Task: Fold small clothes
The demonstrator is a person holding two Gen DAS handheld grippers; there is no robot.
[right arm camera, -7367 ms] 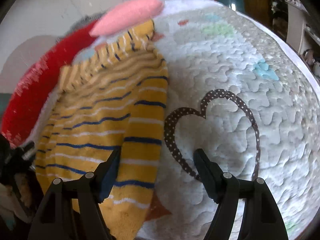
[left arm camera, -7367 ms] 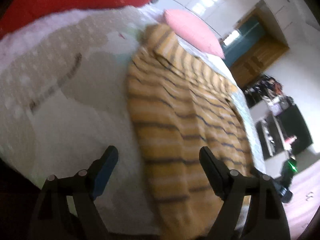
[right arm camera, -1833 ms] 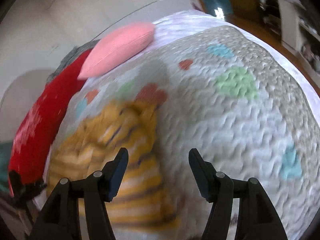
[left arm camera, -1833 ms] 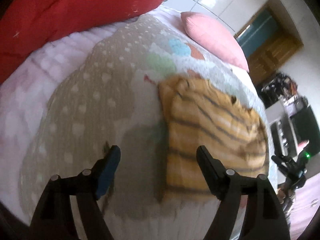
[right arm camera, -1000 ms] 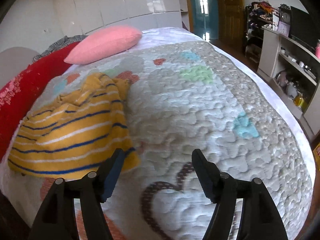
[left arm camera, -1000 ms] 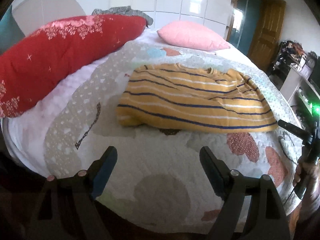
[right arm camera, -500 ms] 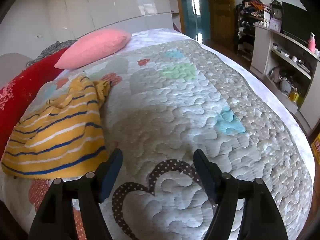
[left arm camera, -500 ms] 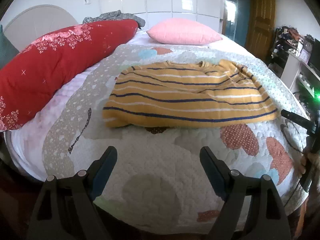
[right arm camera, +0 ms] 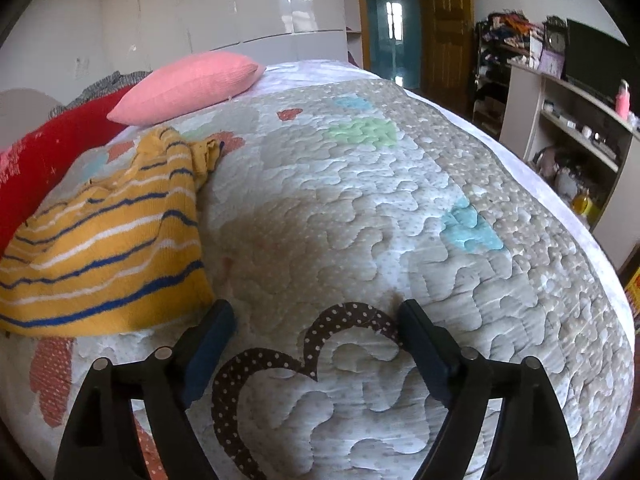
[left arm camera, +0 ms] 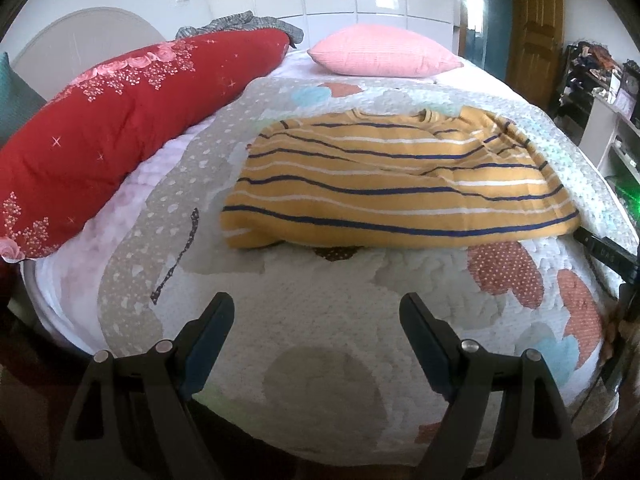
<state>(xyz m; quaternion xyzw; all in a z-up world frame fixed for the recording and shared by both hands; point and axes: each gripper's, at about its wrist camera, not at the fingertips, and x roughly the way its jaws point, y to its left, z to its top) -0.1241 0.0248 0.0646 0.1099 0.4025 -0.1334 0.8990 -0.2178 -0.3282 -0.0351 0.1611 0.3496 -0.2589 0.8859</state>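
Both claws [left arm camera: 316, 322] [right arm camera: 316, 326] wide open, empty, backed off; striped sweater [left arm camera: 396, 188] folded on quilt [right arm camera: 360, 208].

- My left hand-held gripper [left arm camera: 316, 322] points forward, jaws spread wide, holding nothing.
- My right hand-held gripper [right arm camera: 316, 326] does likewise, jaws apart and empty.

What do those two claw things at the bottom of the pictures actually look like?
Both look alike. The left gripper and right gripper each have two matte black angular arms with triangular cut-outs and small silver bolt heads. Their fingers are flat black paddles faced with dark blue pads. No cables, markings or sleeves show.
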